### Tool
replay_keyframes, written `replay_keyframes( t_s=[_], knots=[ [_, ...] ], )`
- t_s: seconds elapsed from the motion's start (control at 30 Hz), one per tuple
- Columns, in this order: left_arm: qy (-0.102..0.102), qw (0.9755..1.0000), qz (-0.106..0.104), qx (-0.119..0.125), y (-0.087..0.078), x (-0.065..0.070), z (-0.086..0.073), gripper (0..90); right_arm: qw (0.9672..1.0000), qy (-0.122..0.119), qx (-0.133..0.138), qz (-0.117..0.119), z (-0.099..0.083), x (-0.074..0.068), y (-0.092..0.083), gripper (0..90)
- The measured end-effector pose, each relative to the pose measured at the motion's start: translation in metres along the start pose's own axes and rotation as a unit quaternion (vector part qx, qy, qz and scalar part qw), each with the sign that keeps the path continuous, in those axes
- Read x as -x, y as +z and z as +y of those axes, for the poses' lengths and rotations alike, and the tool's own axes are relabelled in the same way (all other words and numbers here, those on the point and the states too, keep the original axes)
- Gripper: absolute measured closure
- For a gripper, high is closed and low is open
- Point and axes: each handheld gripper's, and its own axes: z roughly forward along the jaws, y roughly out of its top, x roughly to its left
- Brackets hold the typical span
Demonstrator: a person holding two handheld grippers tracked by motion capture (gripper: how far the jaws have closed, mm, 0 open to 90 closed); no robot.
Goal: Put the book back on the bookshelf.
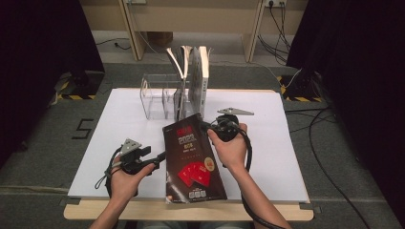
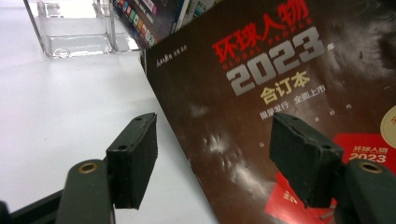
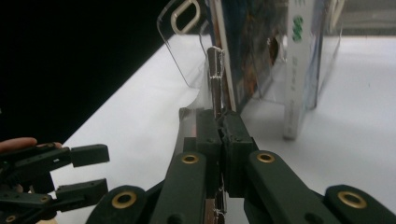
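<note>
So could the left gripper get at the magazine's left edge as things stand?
Probably yes: the left gripper has its jaws open right beside the magazine, nothing between them, while the right gripper clamps its far edge.

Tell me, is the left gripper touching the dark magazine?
Apart. In the left gripper view, the left gripper has both pads clear of the dark magazine beyond them.

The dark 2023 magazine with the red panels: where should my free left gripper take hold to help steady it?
Grip the dark 2023 magazine on its long left edge, coming in from the left side. That edge faces the open left gripper and lifts off the white table, since the right gripper pinches the far corner, so the thin edge slips between the fingers.
</note>
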Motion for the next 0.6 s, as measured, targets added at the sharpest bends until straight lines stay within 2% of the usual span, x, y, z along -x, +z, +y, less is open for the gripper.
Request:
replay_keyframes(
  t_s=[0.3,0.6],
  knots=[
    [-0.003,1.0,-0.003,0.009,-0.006,0.0,0.004,31.3,0.9985,-0.03,0.044,0.01,0.018,-0.022,-0.003,88.2],
    [-0.001,1.0,0.001,0.009,-0.007,0.0,0.005,31.4,0.9973,-0.039,0.062,0.013,0.028,-0.036,0.001,88.2]
  ],
)
